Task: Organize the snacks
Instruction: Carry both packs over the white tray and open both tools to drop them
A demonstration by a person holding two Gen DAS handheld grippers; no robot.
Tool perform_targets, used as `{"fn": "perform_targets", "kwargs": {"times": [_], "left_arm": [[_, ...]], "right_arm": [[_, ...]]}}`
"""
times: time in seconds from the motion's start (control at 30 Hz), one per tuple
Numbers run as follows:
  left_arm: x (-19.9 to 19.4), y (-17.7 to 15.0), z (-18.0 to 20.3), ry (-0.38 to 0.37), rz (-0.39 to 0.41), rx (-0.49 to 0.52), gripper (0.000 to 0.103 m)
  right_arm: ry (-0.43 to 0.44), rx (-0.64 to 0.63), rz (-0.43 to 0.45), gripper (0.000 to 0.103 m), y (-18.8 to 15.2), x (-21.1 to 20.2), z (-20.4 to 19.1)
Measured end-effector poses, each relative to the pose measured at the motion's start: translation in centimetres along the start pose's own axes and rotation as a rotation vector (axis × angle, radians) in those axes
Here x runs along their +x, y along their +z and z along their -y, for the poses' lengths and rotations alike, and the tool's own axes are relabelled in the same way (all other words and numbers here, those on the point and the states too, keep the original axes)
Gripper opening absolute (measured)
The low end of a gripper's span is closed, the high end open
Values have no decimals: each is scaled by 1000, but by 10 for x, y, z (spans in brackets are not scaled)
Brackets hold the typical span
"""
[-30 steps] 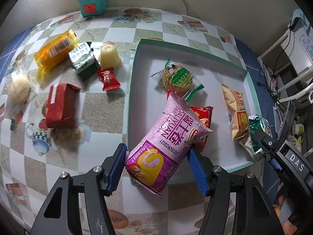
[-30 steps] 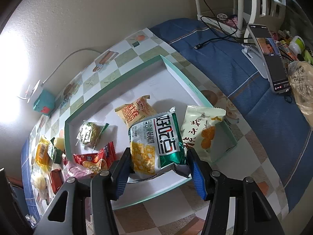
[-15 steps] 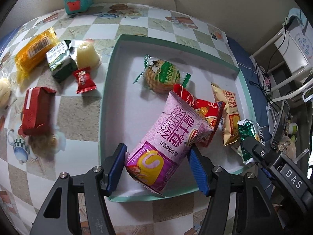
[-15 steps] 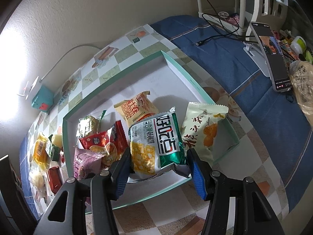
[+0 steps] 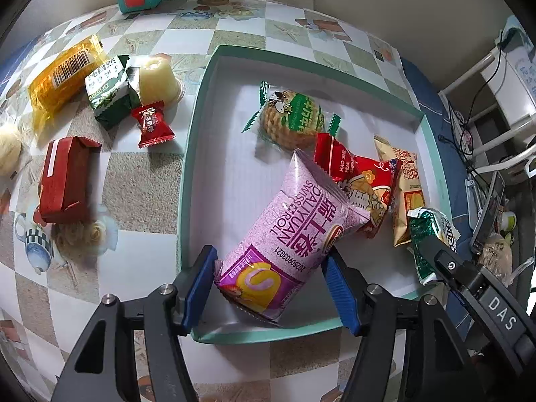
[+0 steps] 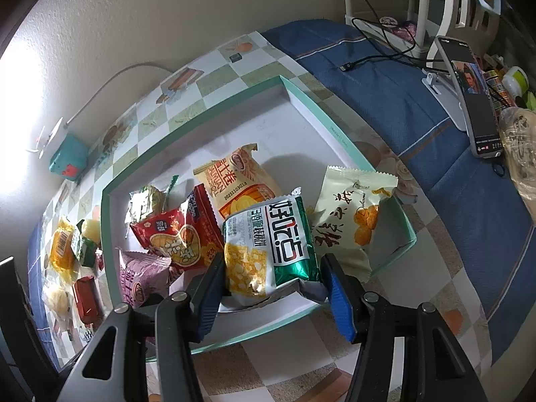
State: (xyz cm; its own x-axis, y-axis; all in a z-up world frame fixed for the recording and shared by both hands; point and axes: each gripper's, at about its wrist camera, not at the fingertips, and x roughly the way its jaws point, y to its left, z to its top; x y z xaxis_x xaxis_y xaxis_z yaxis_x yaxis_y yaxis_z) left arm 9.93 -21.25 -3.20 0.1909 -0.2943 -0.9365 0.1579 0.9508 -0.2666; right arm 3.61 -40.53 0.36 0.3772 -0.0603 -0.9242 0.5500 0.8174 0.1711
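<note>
Blue fingers [image 5: 200, 281] of the left gripper [image 5: 270, 284] stand on either side of a pink swiss roll packet [image 5: 290, 234], and I cannot tell whether the pads press it or only flank it. The packet's lower end sits between them and its top leans up and away across the white floor of the tray [image 5: 368, 324]. On the other side, the right gripper [image 6: 273, 284] has its fingers [image 6: 338, 301] about a green and white popcorn bag [image 6: 268, 244] in much the same way; the pad on one side looks close against the foil, the other less surely so, and I would not swear to a firm clamp. Both packets are already over the near edge of the tray.

Moving outward, the tray holds a fair haul. A red peanut packet [image 5: 361, 181] lies just beyond the pink one and partly under it, a round biscuit in a green wrapper [image 5: 290, 120] is farther back, a tan roll packet [image 6: 234, 181] lies behind the popcorn, and a cream bag with orange fruit [image 6: 351, 221] leans on the tray's corner.

Out on the checked counter [image 5: 140, 184], well apart from the tray, the unsorted lot waits: a red box [image 5: 65, 174], a small red sweet [image 5: 152, 125], a jelly cup [image 5: 157, 77], a green and white carton [image 5: 109, 92], a long yellow packet [image 5: 63, 73] and a pale bun [image 5: 8, 147] at the edge.

By my reckoning roughly half the snacks are in; these two need setting down, then six remain.
</note>
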Motion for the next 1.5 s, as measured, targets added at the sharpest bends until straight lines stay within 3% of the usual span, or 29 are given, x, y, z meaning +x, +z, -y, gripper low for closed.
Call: {"fn": "perform_targets", "kwargs": {"times": [0.43, 0.5, 0.63, 0.83, 1.03, 1.13, 1.23, 1.5], "left_arm": [[-10, 2, 2, 36, -8, 8, 73], [-12, 1, 1, 35, -10, 13, 75], [-14, -1, 3, 35, -12, 27, 78], [-31, 1, 4, 23, 33, 39, 78], [-45, 7, -18, 60, 83, -18, 79], [-51, 10, -35, 97, 111, -61, 99], [-57, 13, -52, 118, 139, -112, 99], [-75, 18, -103, 207, 196, -234, 99]], "right_arm": [[0, -12, -25, 65, -1, 3, -4], [-2, -17, -28, 72, -1, 4, -5], [0, -22, -23, 72, -1, 2, -7], [8, -22, 20, 72, 1, -11, -8], [9, -42, 30, 73, 1, -14, -15], [13, -63, 13, 84, -1, -9, -20], [9, -91, 18, 101, -4, -7, -27], [15, -181, 37, 103, -12, -7, -54]]}}
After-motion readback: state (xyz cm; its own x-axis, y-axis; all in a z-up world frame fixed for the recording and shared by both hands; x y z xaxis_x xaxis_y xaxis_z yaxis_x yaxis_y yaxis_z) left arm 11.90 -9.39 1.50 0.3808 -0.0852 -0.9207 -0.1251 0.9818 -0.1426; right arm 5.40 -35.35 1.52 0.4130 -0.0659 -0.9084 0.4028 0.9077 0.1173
